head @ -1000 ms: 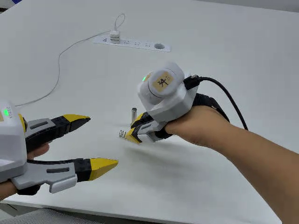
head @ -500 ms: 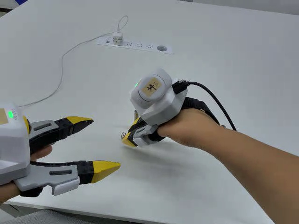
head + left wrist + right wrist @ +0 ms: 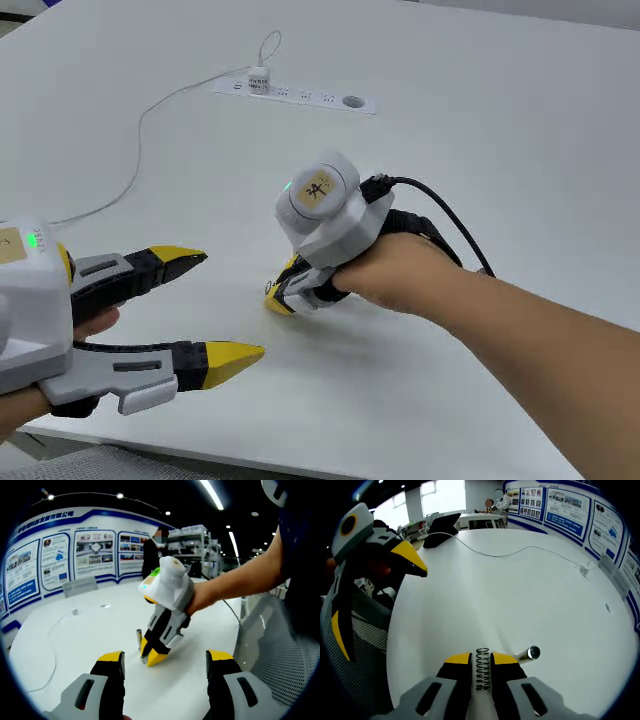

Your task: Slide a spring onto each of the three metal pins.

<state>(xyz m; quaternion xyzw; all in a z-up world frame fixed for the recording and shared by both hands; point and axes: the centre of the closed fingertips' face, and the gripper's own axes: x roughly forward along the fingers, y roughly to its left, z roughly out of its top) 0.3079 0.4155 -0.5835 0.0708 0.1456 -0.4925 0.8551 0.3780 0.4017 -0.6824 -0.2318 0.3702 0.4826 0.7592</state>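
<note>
My right gripper (image 3: 279,297) rests its tips on the white table (image 3: 480,110), shut on a small steel spring (image 3: 481,669) that stands upright between its yellow jaws. A short metal pin (image 3: 529,654) stands just to the right of those jaws, close to them but apart. From the left gripper view the pin (image 3: 139,639) rises just left of the right gripper's tips (image 3: 151,658). My left gripper (image 3: 220,305) hovers at the near left, open and holding nothing, some way short of the spring. Its jaws (image 3: 166,657) frame the right gripper.
A white power strip (image 3: 300,97) with a plugged-in charger (image 3: 260,76) lies at the far side, and its thin cable (image 3: 140,130) trails leftward. The table's front edge (image 3: 300,462) runs just below the left gripper. A mesh chair back (image 3: 280,645) stands at the right.
The right gripper has leaned left and lower with the spring still in its jaws, and its body now covers the pin in the head view. The left gripper has barely moved.
</note>
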